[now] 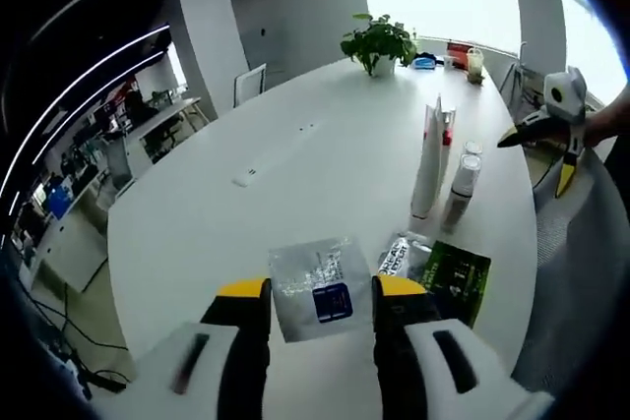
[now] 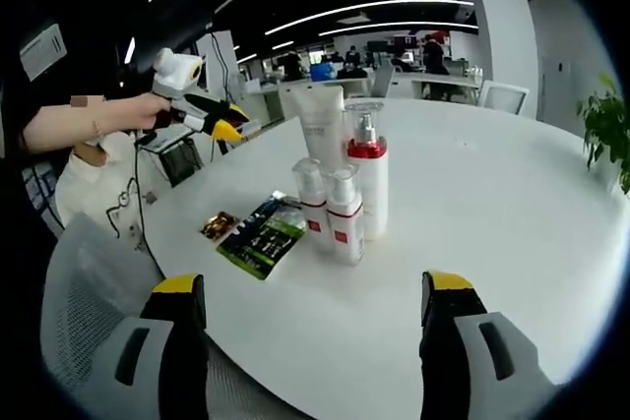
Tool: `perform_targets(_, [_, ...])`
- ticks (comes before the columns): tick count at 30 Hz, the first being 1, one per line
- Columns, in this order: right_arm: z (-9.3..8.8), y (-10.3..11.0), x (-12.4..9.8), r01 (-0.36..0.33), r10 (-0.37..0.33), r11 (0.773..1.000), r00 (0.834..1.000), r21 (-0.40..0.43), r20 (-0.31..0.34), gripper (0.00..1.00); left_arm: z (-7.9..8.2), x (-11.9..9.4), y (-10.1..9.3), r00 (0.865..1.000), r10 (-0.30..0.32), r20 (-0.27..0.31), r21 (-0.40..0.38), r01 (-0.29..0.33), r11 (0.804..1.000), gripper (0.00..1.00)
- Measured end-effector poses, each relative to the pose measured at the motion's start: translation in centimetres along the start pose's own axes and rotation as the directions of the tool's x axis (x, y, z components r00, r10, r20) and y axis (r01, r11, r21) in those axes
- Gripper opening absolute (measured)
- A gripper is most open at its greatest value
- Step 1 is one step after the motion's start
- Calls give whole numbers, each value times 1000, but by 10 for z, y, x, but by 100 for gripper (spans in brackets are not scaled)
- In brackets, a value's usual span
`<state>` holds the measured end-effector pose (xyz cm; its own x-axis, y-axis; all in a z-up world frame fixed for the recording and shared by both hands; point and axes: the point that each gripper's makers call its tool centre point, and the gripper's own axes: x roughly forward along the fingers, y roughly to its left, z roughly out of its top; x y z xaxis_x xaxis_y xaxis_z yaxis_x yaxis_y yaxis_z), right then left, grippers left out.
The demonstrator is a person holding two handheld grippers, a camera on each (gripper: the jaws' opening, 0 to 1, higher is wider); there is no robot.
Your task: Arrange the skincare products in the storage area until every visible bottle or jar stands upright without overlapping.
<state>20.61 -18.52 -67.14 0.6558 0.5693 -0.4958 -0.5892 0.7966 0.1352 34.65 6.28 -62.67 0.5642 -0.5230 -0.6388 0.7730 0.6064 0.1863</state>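
White round table (image 2: 492, 204) carries a tight cluster of upright skincare products: a white tube (image 2: 323, 125) standing on its cap, a clear-capped pump bottle with a red collar (image 2: 368, 184), and two small white bottles (image 2: 335, 209) touching in front; beside them lie flat a green sachet (image 2: 260, 235) and a small gold sachet (image 2: 218, 224); a silver sachet with a blue label (image 1: 317, 287) lies between the spread jaws of the left gripper (image 1: 320, 292), untouched; right gripper (image 2: 313, 292) jaws wide apart, holding nothing; potted plant (image 1: 379, 44) at the far edge.
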Motion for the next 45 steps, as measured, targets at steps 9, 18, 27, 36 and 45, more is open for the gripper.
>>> perform_targets(9, [6, 12, 2, -54, 54, 998, 998, 11, 26, 90, 7, -10, -32, 997, -82, 13, 62, 81, 995, 36])
perform_targets(18, [23, 46, 9, -182, 180, 983, 982, 19, 59, 81, 8, -20, -65, 987, -162, 15, 127, 159, 979, 36])
perform_targets(27, [63, 87, 37, -372, 365, 926, 926, 60, 95, 69, 8, -37, -99, 977, -211, 0, 204, 207, 957, 36])
perform_targets(36, [111, 124, 78, -487, 474, 868, 871, 97, 125, 51, 15, -52, -130, 970, -241, -20, 276, 237, 932, 37])
perform_targets(45, [106, 138, 95, -537, 535, 834, 843, 127, 51, 36, 13, -58, -146, 965, -258, -51, 327, 260, 909, 37])
